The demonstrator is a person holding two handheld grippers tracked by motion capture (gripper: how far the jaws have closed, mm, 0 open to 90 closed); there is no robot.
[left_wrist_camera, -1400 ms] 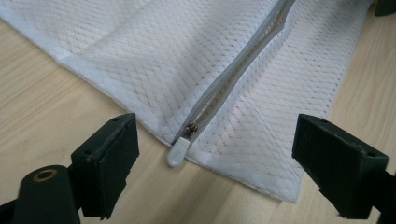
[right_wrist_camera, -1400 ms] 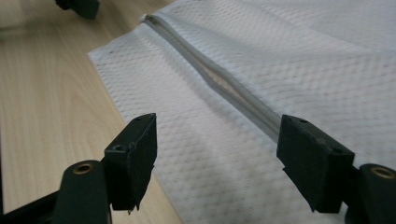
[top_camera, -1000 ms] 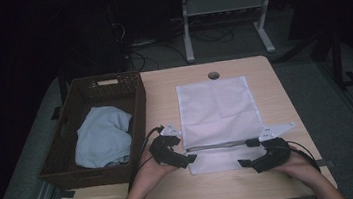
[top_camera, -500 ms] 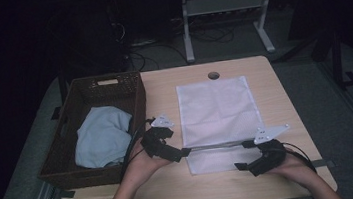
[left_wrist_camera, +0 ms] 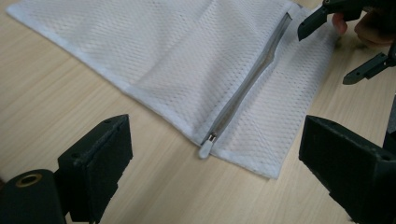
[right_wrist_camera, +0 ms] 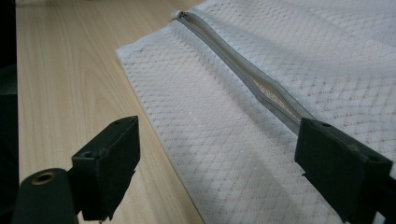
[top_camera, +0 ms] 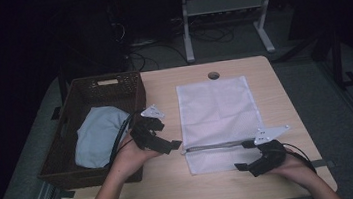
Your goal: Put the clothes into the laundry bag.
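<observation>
A white mesh bag (top_camera: 218, 110) lies flat on the wooden table (top_camera: 175, 190), its grey zipper (top_camera: 215, 146) running across near the front end. My left gripper (top_camera: 171, 145) hovers open above the table just left of the zipper pull (left_wrist_camera: 205, 147), with nothing between its jaws. In the left gripper view the open left gripper (left_wrist_camera: 217, 128) frames the pull and the bag's corner. My right gripper (top_camera: 244, 155) is open at the zipper's right end, low over the bag. In the right gripper view the right gripper (right_wrist_camera: 219, 128) straddles the mesh bag (right_wrist_camera: 224, 154), and the zipper (right_wrist_camera: 233, 58) gapes slightly.
A dark wicker basket (top_camera: 104, 82) stands at the table's left with a light blue cloth (top_camera: 98, 136) inside. A round cable hole (top_camera: 213, 75) sits at the table's far edge. Dark floor, cables and a metal stand lie beyond the table.
The left hand and gripper have risen and drawn back left toward the basket, away from the zipper pull. The right gripper has stayed at the zipper's right end.
</observation>
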